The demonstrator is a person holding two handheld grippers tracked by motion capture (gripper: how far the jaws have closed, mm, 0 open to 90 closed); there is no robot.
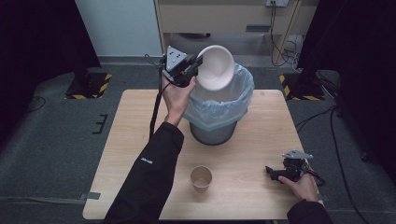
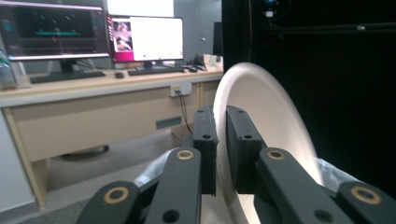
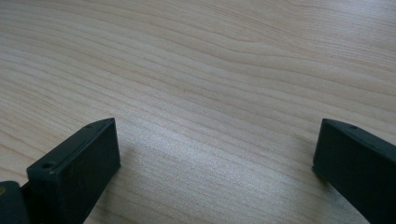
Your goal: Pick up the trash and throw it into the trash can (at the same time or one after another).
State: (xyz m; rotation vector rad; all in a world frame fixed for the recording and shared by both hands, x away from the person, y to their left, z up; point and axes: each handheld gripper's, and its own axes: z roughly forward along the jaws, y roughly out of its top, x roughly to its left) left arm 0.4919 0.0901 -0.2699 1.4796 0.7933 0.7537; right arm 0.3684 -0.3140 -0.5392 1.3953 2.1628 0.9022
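A white bowl [image 1: 215, 68] is held tilted on its side above a grey bin lined with a pale blue bag [image 1: 219, 100]. My left gripper [image 1: 192, 69] is shut on the bowl's rim. In the left gripper view the two jaws pinch the rim of the bowl [image 2: 261, 107], and my left gripper [image 2: 222, 135] sits raised over the bag. My right gripper [image 1: 272, 172] rests low at the table's front right, open. In the right gripper view my right gripper [image 3: 215, 154] has its jaws wide apart over bare wood with nothing between them.
A brown paper cup [image 1: 201, 178] stands upright near the front edge of the wooden table [image 1: 135, 140]. A desk with monitors [image 2: 93, 37] stands behind the table. Dark curtains and floor stands flank both sides.
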